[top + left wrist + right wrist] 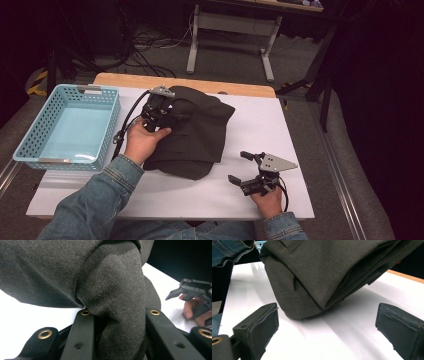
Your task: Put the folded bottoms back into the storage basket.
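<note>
Two grippers at work: left gripper (161,107) clamped on a thick bunch of the folded dark garment (192,132), cloth bulging between and above its fingers (83,332), probably for a lift toward the blue basket (30,140) at left; right gripper (248,169) spread wide and bare, garment's fold just beyond its fingertips (260,323), likely ready to support.

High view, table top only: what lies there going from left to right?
Blue basket → left gripper, shut on the dark folded garment → right gripper, open.

No text, label, brand, number or sign can be read anywhere.
</note>
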The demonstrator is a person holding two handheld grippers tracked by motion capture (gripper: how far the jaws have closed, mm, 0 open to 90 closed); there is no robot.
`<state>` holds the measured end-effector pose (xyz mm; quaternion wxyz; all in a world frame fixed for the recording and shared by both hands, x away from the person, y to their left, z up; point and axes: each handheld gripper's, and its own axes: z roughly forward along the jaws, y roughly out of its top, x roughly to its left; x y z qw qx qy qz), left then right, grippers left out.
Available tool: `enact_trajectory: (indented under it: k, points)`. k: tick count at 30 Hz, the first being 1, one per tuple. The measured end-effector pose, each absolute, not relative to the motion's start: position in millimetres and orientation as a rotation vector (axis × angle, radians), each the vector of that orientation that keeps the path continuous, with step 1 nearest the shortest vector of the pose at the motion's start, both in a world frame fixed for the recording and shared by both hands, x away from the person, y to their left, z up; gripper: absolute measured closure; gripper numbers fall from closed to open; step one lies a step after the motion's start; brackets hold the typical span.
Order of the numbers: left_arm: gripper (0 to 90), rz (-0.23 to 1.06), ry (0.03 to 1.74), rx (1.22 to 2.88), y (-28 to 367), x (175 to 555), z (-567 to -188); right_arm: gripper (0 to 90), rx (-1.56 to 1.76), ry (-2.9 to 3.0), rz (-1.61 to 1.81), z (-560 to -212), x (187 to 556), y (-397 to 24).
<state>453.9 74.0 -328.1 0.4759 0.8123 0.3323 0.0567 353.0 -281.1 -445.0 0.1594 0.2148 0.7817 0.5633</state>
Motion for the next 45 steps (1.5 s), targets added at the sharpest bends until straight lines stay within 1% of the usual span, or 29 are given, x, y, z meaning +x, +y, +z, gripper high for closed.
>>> enact_trajectory:
  k: [20,45]
  points:
    - [73.2,0.199,0.801,1.962,88.7,451.0,-305.8,5.2,0.614,2.242,1.605,-444.9,354.1,-280.0]
    - [73.2,0.293,0.841,1.91,131.7,446.4,-272.4,5.2,0.619,2.248,1.602,-445.1,354.6,-279.8]
